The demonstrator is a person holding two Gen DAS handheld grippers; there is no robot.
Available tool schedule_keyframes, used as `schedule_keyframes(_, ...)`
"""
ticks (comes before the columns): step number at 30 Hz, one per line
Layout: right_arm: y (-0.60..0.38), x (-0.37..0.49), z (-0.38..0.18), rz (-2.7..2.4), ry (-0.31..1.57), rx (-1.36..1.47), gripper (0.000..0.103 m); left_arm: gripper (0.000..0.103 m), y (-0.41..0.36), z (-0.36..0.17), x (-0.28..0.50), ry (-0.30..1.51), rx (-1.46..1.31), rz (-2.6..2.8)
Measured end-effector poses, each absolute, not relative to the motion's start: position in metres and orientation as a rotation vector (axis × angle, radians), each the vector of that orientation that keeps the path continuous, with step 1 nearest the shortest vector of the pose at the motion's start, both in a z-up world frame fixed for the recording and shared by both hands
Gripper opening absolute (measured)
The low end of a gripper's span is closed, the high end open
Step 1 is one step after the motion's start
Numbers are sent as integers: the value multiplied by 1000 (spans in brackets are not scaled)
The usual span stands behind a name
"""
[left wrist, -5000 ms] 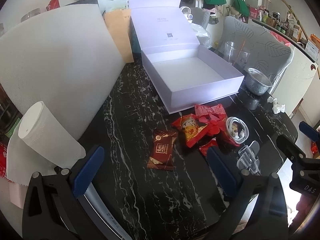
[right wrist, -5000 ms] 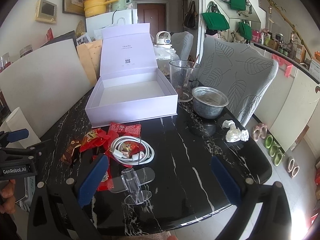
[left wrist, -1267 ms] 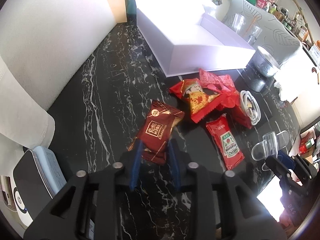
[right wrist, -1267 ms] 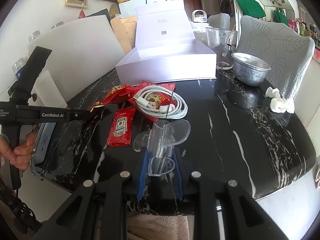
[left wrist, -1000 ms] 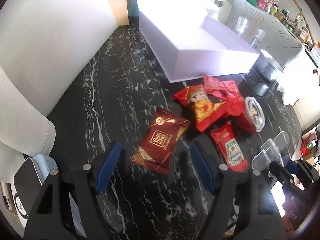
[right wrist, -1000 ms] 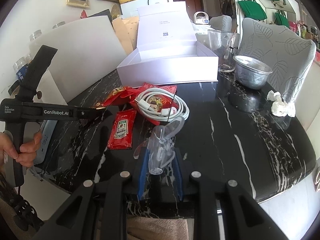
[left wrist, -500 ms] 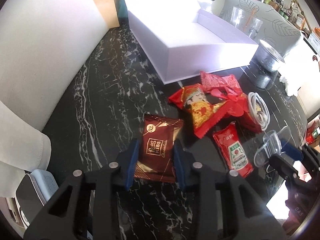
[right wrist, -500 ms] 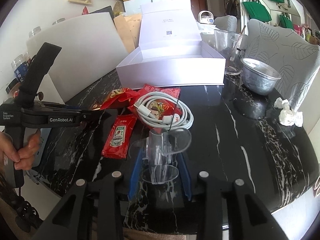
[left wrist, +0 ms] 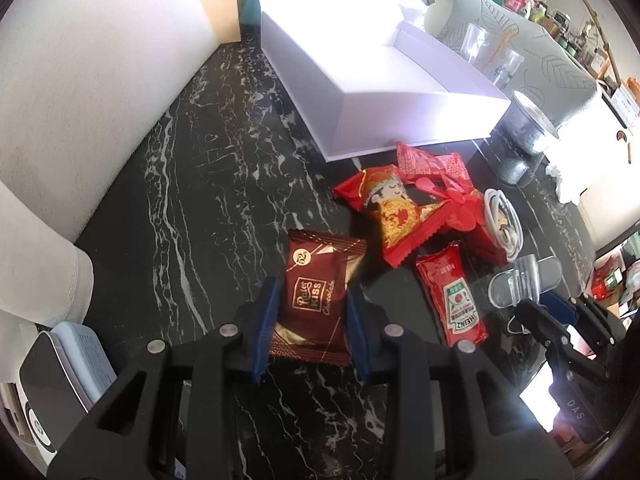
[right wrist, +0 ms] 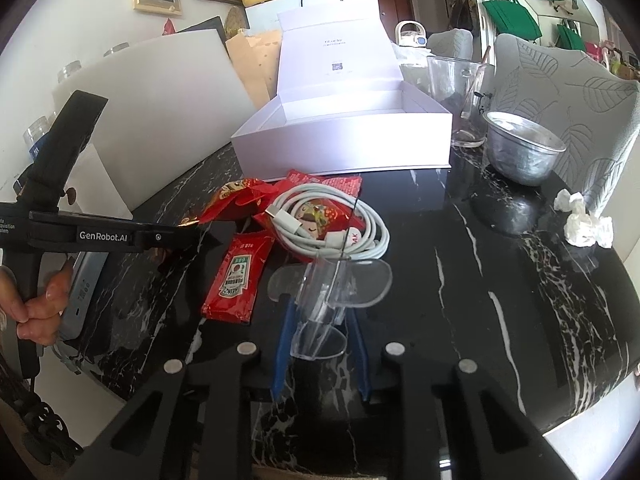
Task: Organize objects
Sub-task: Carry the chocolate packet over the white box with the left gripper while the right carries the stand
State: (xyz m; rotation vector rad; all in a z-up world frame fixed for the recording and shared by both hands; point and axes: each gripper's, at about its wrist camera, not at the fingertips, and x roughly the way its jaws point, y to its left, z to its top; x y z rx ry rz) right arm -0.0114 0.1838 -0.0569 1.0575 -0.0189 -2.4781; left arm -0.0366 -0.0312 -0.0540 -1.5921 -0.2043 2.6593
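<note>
Both your tongs have just closed in: left gripper now pinches the chocolate packet by its sides, long axis pointing away toward the white box. Right gripper has narrowed onto the clear plastic stand. Box sits straight ahead, nearer your left.

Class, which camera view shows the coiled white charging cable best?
The right wrist view: the coiled white charging cable lies fully visible on red packets. The left wrist view shows only a squeezed edge of it near the frame's right.
</note>
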Motion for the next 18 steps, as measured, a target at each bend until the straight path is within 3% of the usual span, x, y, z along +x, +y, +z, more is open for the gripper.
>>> schedule_keyframes(18, 188, -2, -17, -2490, -24, 971, 25, 31, -26, -14, -27, -176, -1489, 2709)
